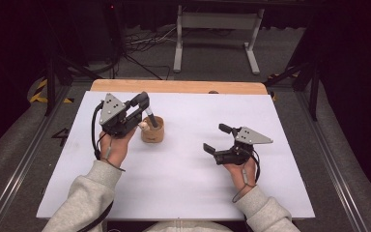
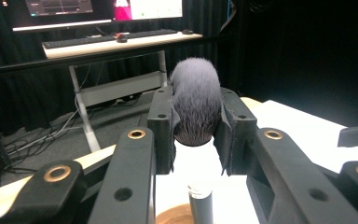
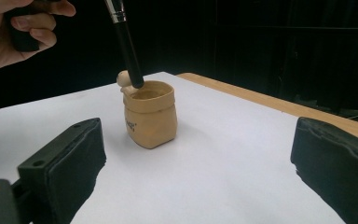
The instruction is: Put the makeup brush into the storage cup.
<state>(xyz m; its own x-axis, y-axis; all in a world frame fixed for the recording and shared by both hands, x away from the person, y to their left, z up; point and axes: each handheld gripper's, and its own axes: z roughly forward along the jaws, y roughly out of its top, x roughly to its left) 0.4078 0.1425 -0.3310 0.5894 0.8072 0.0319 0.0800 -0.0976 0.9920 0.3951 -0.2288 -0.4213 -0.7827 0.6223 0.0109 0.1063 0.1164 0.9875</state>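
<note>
Tan and soft-looking, a small pouch-like pot (image 1: 152, 129) stands upright on the white tabletop (image 1: 183, 188), left of the middle in the high view. A makeup brush (image 1: 149, 116) is held above it at a slant, its dark handle reaching down to the pot's rim with the tip just at or inside the opening; the right gripper view shows the handle's end (image 3: 129, 56) meeting the rim beside a small pale knob on the pot's far edge.

The left gripper (image 1: 144, 103) is clamped on the brush. In its own view the two black jaws press in from either side on the fluffy grey bristle head (image 2: 195, 105), squeezing it between the pads, while the silver ferrule and black handle hang below toward the wooden-coloured pot (image 2: 176, 215). The person's left hand (image 1: 117, 145) grips the tool from below, grey sleeve behind it.

The right gripper (image 1: 216, 138) rests on the right half of the table, well apart from the pot, held by the right hand (image 1: 242, 170). Its jaws stand wide apart with nothing between them; in the right gripper view the pot (image 3: 151, 114) sits farther off on the white surface, framed between the two pads.

A strip of wooden table edge (image 1: 178, 86) runs along the far side of the white sheet.
</note>
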